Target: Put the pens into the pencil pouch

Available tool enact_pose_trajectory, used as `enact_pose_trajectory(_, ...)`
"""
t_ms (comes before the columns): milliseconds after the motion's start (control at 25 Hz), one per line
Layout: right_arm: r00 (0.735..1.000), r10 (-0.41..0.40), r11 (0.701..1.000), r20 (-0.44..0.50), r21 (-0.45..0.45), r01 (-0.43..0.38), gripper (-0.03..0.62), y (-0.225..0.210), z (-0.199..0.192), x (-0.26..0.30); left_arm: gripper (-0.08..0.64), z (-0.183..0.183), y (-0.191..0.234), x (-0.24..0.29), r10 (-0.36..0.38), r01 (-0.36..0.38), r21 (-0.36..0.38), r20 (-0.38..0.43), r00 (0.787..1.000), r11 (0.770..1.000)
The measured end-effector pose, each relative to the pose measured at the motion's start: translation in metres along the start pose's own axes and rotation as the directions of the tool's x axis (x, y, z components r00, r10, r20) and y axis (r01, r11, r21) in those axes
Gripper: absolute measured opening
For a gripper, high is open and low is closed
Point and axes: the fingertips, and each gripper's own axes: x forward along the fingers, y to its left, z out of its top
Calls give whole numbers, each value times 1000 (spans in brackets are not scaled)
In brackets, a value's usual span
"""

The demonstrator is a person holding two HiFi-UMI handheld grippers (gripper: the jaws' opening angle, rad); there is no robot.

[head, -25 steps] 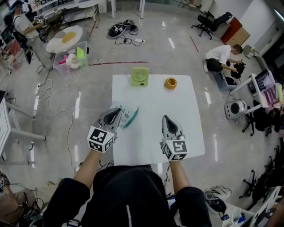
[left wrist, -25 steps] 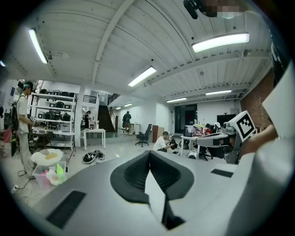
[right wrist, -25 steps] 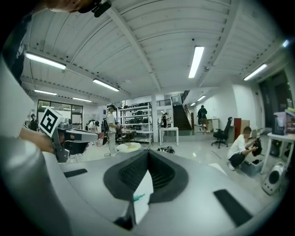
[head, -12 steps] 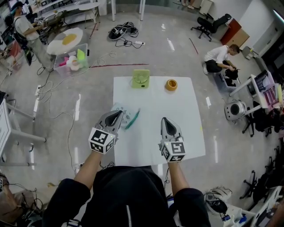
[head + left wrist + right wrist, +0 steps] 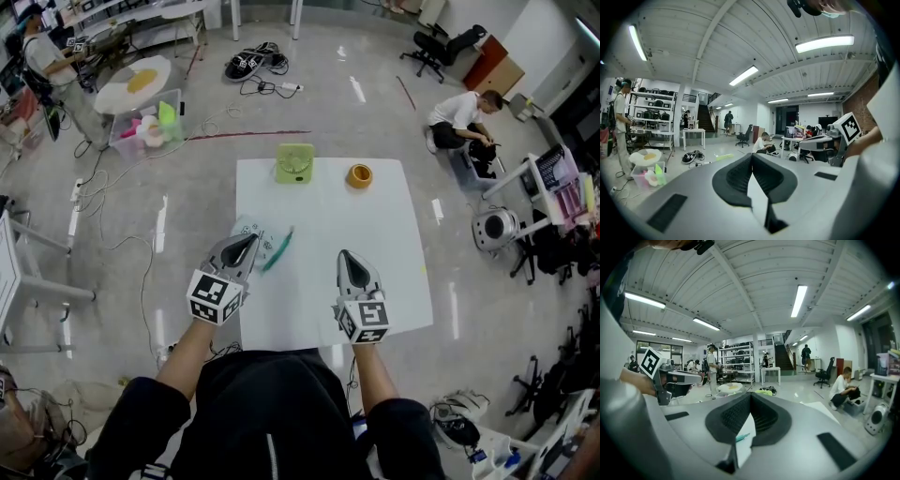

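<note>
Head view is showing the grey left gripper (image 5: pixel 249 236) and grey right gripper (image 5: pixel 345 254) hovering, jaws together and empty, over a white square table (image 5: pixel 375 216) bearing a slim teal pen (image 5: pixel 279 249)

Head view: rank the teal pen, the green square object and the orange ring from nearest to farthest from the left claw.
1. Teal pen, just right of the left claw.
2. Green square object, far ahead.
3. Orange ring, far ahead, further right.
</note>
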Motion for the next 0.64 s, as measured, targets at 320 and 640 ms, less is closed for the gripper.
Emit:
enact_pose_trajectory(320,1000,4,1000,-19,12,-4,8,3,-5,4,25,-8,3,3,-4,4,-9,-21,1000,1000)
enact_pose_trajectory(640,1000,7,1000,-30,11,-7,9,-1,-13,4,25,-18,2,7,-5,5,-9,-40,999,1000)
